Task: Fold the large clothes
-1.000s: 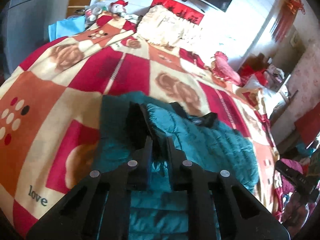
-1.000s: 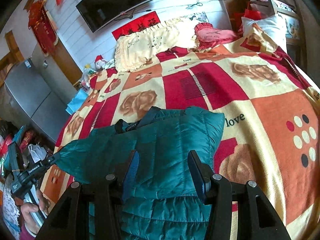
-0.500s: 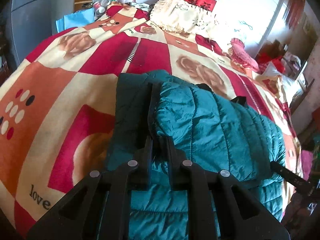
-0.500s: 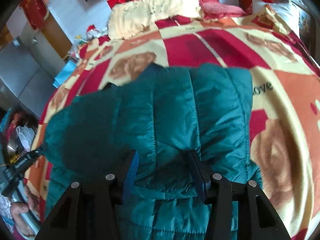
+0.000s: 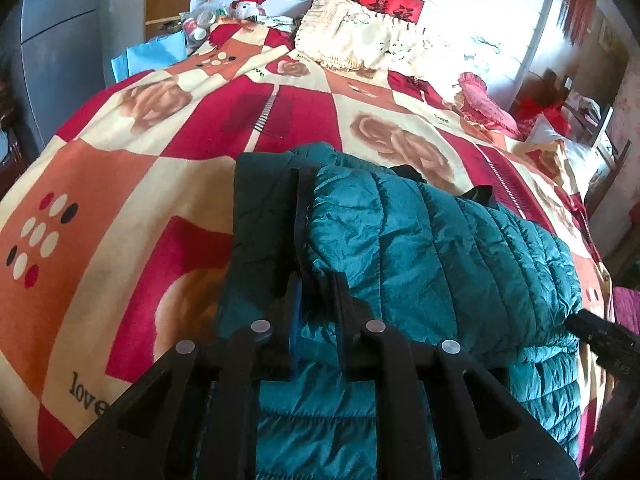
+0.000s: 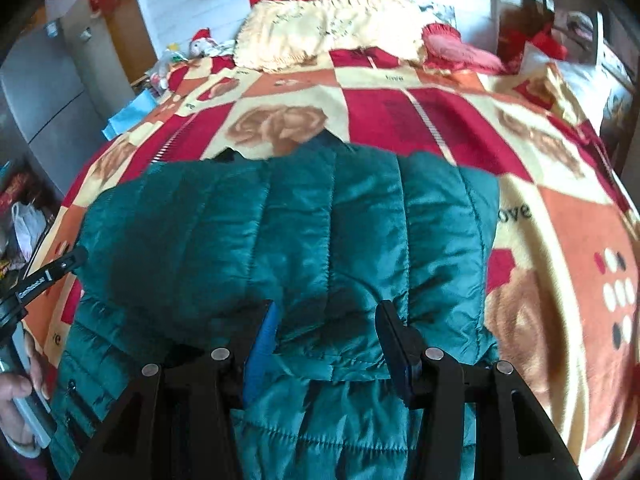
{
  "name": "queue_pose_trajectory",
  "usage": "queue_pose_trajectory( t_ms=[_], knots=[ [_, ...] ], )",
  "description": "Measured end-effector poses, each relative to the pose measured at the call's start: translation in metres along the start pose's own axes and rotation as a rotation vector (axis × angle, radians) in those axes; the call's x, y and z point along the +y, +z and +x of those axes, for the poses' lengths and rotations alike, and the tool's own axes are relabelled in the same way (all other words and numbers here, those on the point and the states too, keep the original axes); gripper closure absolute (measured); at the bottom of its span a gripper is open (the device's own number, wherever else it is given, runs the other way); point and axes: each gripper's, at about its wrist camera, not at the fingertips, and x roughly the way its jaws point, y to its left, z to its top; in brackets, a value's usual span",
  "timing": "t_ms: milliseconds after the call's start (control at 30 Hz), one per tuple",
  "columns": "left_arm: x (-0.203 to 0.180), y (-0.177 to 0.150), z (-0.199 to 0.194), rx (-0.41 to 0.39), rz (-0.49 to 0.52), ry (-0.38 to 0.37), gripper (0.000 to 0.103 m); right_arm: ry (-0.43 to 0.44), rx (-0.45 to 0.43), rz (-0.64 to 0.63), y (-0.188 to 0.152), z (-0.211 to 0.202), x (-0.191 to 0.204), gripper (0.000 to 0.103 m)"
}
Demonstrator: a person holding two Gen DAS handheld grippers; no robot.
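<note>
A teal quilted puffer jacket [image 5: 432, 248] lies on the bed, its upper part folded down over its lower part; it also shows in the right wrist view [image 6: 304, 232]. My left gripper [image 5: 316, 284] has its jaws slightly apart, loosely around the folded jacket's left edge. My right gripper [image 6: 326, 316] is open, its fingers resting on either side of the folded layer's hem, not pinching it. The other gripper's tip shows at the right edge of the left wrist view [image 5: 596, 336] and at the left edge of the right wrist view [image 6: 44, 276].
The bed is covered by a red, orange and cream rose blanket [image 5: 120, 200]. A cream pillow [image 5: 360, 44] and a pink cushion [image 5: 484, 100] lie at its head. A grey cabinet [image 6: 36, 92] stands to the left. Clutter sits beside the bed on both sides.
Both grippers carried the jacket's upper part down toward me and laid it over the lower part. The left jaws have parted slightly. The right gripper stayed open.
</note>
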Motion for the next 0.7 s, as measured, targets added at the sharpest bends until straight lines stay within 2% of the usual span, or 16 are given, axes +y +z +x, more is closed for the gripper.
queue_pose_trajectory(
  t_ms=[233, 333, 433, 467, 533, 567, 600, 700],
  knots=[
    [-0.005, -0.001, -0.013, -0.004, 0.039, -0.006, 0.090, -0.007, -0.018, 0.013, 0.008, -0.003, 0.008, 0.054],
    [-0.004, 0.000, -0.019, -0.001, 0.041, -0.011, 0.084, -0.021, 0.003, 0.016, 0.006, 0.008, 0.011, 0.054],
    [-0.003, 0.003, -0.030, -0.022, 0.037, -0.025, 0.084, -0.025, 0.036, 0.027, -0.003, 0.024, 0.008, 0.054],
    [-0.002, 0.004, -0.033, -0.025, 0.031, -0.038, 0.081, -0.019, 0.045, 0.038, -0.009, 0.029, 0.005, 0.054],
    [0.000, 0.007, -0.039, -0.024, 0.001, -0.078, 0.060, 0.019, 0.059, 0.074, -0.019, 0.037, 0.000, 0.053],
    [0.002, 0.009, -0.042, -0.036, -0.016, -0.087, 0.047, 0.044, 0.067, 0.087, -0.024, 0.040, -0.003, 0.053],
    [0.003, 0.010, -0.046, -0.054, -0.030, -0.092, 0.042, 0.055, 0.069, 0.085, -0.025, 0.039, -0.005, 0.053],
    [0.001, 0.014, -0.053, -0.079, -0.049, -0.120, 0.042, 0.078, 0.092, 0.075, -0.018, 0.027, -0.008, 0.054]
  ],
)
